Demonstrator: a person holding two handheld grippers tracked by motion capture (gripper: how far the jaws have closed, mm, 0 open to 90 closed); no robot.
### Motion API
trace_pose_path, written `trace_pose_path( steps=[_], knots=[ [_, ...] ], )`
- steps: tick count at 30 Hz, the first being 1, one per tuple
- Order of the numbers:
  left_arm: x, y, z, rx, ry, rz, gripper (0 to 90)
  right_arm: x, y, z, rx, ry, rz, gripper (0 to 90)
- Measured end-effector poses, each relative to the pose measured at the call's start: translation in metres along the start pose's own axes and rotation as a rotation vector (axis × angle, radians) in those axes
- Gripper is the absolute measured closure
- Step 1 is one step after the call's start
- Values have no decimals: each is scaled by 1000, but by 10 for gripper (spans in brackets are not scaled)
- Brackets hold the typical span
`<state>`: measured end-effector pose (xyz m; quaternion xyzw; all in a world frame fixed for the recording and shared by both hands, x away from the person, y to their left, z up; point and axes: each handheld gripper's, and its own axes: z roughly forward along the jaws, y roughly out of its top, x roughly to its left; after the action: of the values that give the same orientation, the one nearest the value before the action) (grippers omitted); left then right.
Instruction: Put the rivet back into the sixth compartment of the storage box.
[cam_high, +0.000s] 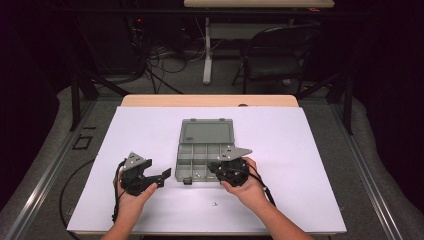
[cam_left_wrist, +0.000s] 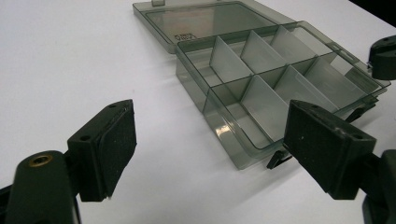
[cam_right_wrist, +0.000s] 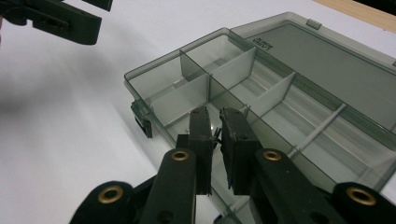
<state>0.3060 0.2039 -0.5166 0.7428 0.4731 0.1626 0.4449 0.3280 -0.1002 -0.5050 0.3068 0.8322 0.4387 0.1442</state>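
Observation:
A grey see-through compartment box (cam_high: 178, 159) lies open on the white mat, its lid (cam_high: 207, 131) folded flat behind it. My right gripper (cam_high: 213, 168) hovers at the box's front right, jaws almost together above a front compartment. In the right gripper view the right gripper (cam_right_wrist: 215, 123) pinches a small dark screw (cam_right_wrist: 216, 135) between its pads, just over the box (cam_right_wrist: 154, 70). My left gripper (cam_high: 162, 178) rests left of the box's front corner, open and empty. The left gripper view shows the left gripper (cam_left_wrist: 210, 133) spread wide, facing the box (cam_left_wrist: 196, 93).
One small loose part (cam_high: 214, 203) lies on the mat near the front edge, between the two hands. Another small piece (cam_high: 198, 174) sits in a front compartment. The white mat (cam_high: 300, 150) has free room on both sides. A chair (cam_high: 280, 50) stands beyond the table.

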Motion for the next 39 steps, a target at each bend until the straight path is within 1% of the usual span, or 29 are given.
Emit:
trace_pose_path(
  steps=[3,7,11,18,22,29,39],
  knots=[
    [1,-1,-1,0,2,-1,170,1,4,7,7,-1,-7,828],
    [3,-1,-2,0,7,-6,170,0,7,16,10,-2,0,828],
    [3,-2,-3,0,10,-7,170,-1,10,25,20,-3,-4,828],
    [3,-2,-4,-1,14,-6,170,-3,13,39,40,-18,-5,828],
    [3,-1,-3,-1,10,-3,170,-3,14,44,47,-13,0,828],
    [3,-1,-2,-2,9,-2,170,0,13,52,65,-9,-7,828],
    [2,0,-2,-3,8,2,170,0,12,54,79,-13,-13,828]
  ],
)
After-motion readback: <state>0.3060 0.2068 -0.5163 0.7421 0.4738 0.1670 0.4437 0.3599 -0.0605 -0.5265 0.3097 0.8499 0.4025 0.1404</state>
